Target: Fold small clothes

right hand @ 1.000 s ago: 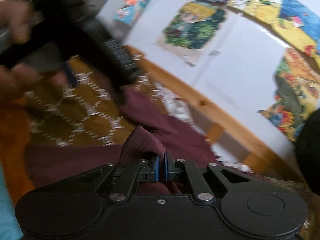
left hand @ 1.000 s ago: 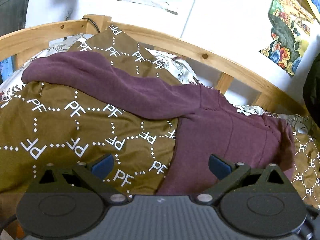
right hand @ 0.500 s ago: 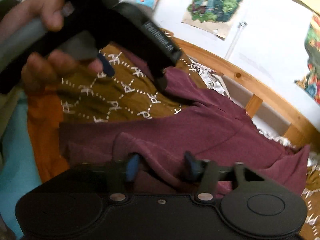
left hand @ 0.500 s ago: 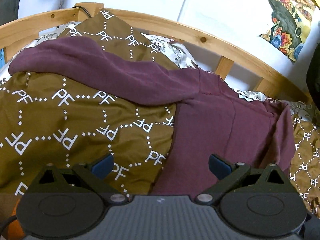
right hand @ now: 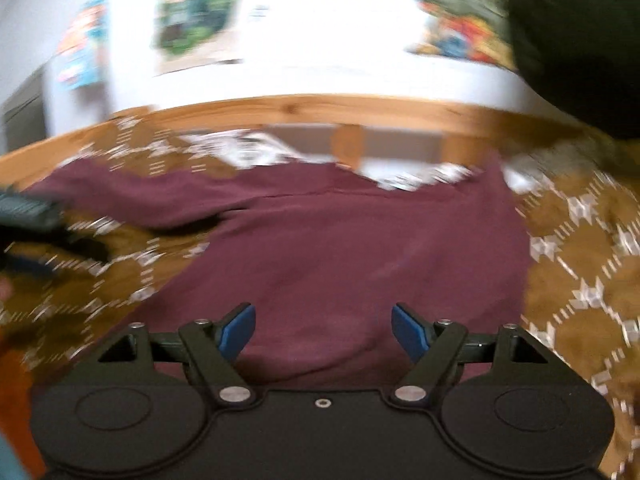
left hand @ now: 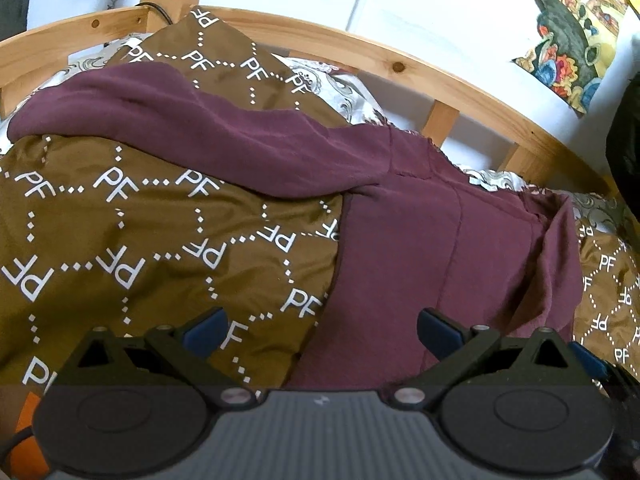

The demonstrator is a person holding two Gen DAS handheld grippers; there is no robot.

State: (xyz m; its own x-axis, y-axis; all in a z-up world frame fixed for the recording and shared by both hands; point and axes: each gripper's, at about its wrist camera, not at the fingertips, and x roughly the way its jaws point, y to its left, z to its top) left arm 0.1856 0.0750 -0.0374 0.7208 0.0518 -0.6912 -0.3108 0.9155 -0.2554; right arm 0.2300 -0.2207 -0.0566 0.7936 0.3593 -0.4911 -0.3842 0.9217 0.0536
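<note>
Maroon garment (left hand: 420,248) spread flat, sleeve outstretched (left), on bedspread (left hand: 120,240)

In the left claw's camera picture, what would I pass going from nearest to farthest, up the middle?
Left claw → maroon garment → brown PF-patterned cover → wooden bed rail → white wall.

A bed (left hand: 400,66) with a wooden rail along its far side is seen in both views. It is covered by a brown blanket (left hand: 120,232) marked with white letters and dotted lines. A white sheet (left hand: 348,92) with grey swirls is seen at the far edge, by the rail. A dark red top (left hand: 420,248) is laid flat on the blanket, with one long sleeve (left hand: 180,120) stretched out to the left.
</note>
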